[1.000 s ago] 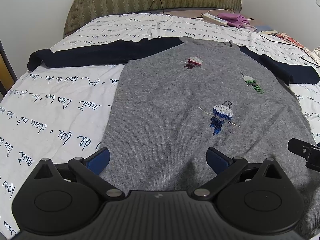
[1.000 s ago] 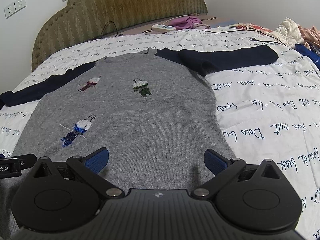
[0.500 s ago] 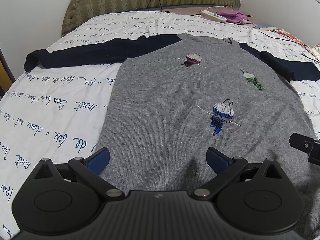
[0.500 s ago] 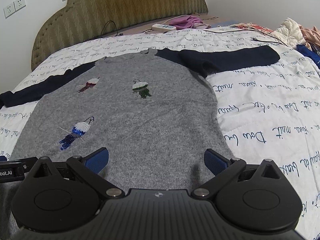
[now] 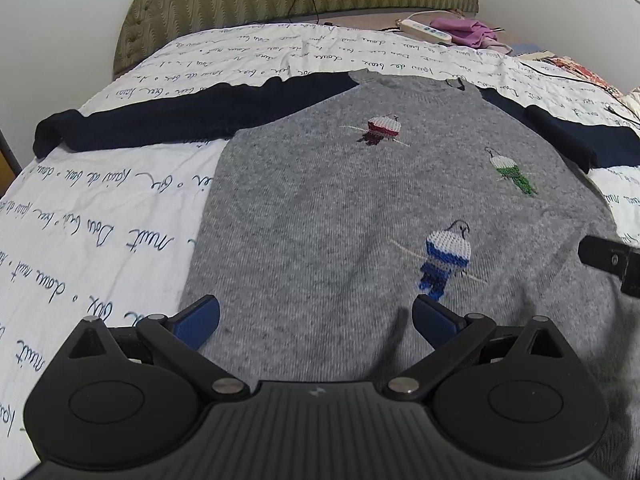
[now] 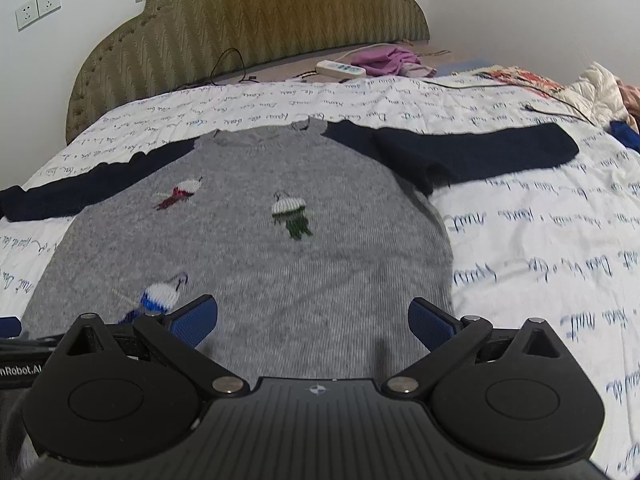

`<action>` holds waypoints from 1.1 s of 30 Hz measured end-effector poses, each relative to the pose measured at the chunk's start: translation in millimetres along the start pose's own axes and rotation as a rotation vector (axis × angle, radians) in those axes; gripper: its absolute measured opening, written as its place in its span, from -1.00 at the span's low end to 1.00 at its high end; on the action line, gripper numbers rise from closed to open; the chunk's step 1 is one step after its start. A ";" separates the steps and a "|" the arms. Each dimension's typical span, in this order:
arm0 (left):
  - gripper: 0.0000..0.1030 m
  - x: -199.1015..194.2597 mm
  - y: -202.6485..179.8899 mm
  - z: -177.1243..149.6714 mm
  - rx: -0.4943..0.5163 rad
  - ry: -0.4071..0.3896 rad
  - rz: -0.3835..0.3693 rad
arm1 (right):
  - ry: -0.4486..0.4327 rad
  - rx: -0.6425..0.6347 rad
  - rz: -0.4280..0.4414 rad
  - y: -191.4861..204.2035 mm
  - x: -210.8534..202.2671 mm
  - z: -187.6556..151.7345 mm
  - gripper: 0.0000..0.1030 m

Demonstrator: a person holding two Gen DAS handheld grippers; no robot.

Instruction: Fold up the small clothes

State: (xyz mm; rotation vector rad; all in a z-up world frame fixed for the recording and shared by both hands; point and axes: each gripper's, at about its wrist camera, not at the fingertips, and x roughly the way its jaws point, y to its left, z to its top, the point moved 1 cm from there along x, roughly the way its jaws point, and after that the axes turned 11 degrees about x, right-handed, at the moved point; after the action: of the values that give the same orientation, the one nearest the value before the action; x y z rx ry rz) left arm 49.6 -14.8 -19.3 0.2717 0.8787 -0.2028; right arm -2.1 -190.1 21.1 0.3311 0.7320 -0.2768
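A small grey sweater [image 5: 328, 208] with navy sleeves and three knitted birds lies flat, front up, on the bed; it also shows in the right wrist view [image 6: 280, 264]. Its left sleeve [image 5: 192, 116] stretches out to the left. Its right sleeve [image 6: 472, 156] lies out to the right with a fold near the shoulder. My left gripper [image 5: 316, 316] is open and empty above the sweater's lower left part. My right gripper [image 6: 312, 318] is open and empty above the lower right part. A piece of the right gripper [image 5: 608, 260] shows at the left wrist view's right edge.
The bed has a white sheet with blue script [image 5: 92, 232] and an olive padded headboard [image 6: 248, 28]. A white power strip [image 6: 340, 68], a purple cloth [image 6: 384, 58] and cables lie near the headboard. Piled clothes [image 6: 604, 88] sit at the far right.
Both grippers have moved forward over the sweater, toward the headboard. Their jaws stay open. The sweater has not moved.
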 end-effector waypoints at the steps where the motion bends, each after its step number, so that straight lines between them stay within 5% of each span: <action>1: 1.00 1.8 -0.3 2.1 0.000 -0.001 0.001 | -0.002 -0.003 0.001 0.6 2.2 3.7 1.00; 24: 1.00 52.5 -16.4 80.1 0.023 -0.043 -0.009 | -0.040 -0.063 0.015 -3.6 63.7 75.0 1.00; 29: 1.00 67.2 -20.2 84.6 0.035 -0.043 -0.045 | -0.191 0.143 0.208 -79.9 70.5 114.3 1.00; 33: 1.00 84.8 -23.4 83.8 0.054 -0.022 -0.050 | -0.220 0.318 0.138 -157.8 88.1 147.7 1.00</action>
State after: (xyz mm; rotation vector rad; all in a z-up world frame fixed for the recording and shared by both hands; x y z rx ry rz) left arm 156.8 -68.8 -38.1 0.2974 0.8601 -0.2758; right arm 93.1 -402.9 32.0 0.6393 0.4447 -0.2938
